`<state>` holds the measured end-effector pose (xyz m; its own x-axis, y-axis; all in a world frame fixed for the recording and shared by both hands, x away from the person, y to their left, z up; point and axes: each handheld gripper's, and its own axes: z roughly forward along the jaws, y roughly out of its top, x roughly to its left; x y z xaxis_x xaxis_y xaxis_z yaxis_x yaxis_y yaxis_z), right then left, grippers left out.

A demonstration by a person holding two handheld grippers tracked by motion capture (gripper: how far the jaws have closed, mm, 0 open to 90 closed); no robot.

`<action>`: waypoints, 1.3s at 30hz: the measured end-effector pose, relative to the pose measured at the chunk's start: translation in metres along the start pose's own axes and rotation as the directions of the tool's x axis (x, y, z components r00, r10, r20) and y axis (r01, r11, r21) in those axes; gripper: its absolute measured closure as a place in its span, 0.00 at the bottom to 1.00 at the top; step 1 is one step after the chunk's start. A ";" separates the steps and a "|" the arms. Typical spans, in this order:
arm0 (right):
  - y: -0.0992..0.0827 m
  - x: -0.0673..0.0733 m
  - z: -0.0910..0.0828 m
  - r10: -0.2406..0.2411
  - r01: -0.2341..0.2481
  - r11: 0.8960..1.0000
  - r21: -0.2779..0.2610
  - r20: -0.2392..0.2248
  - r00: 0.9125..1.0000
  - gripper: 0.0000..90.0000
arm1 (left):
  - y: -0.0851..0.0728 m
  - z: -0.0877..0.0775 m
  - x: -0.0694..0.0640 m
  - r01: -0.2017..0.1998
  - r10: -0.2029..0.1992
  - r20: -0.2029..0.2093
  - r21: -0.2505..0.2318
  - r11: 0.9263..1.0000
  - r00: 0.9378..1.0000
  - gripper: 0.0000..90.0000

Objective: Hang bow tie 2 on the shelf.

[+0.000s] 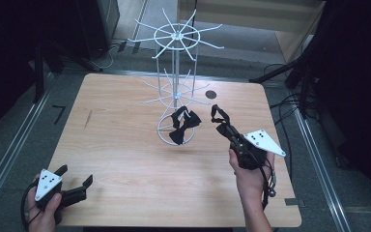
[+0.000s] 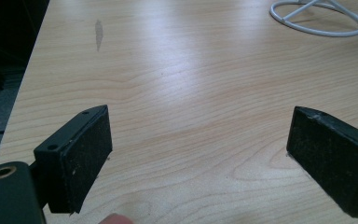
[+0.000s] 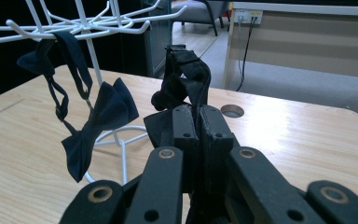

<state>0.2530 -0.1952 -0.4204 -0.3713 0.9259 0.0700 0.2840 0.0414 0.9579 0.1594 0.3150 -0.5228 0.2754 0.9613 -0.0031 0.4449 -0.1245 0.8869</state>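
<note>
Bow tie (image 3: 186,77) stands upright, strap loop uppermost, clamped in the right gripper (image 3: 198,121); left gripper (image 2: 200,154) rests with jaws spread wide, holding nothing.

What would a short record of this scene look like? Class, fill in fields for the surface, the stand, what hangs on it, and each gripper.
surface: wooden table
stand: white wire rack, upright at the far middle of the table
on the rack: dark bow tie hanging by its strap from a lower hook
right gripper: jaws shut on a second bow tie, held up near the rack
left gripper: jaws open, nothing between them, at the near left edge
</note>
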 end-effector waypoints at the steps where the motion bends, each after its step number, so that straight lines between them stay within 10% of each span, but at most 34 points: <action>1: 0.001 0.000 0.000 0.000 0.000 1.000 -0.003 0.002 1.000 0.97 | 0.000 0.000 0.000 0.001 -0.001 -0.001 0.000 1.000 1.000 0.08; 39: 0.018 0.025 0.008 -0.021 0.021 0.999 -0.042 -0.003 1.000 0.97 | 0.000 0.000 0.000 0.000 0.000 0.002 0.005 1.000 1.000 0.08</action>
<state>0.2557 -0.1687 -0.4035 -0.3795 0.9238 0.0505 0.2392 0.0452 0.9699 0.1594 0.3154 -0.5228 0.2776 0.9607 -0.0041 0.4491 -0.1260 0.8846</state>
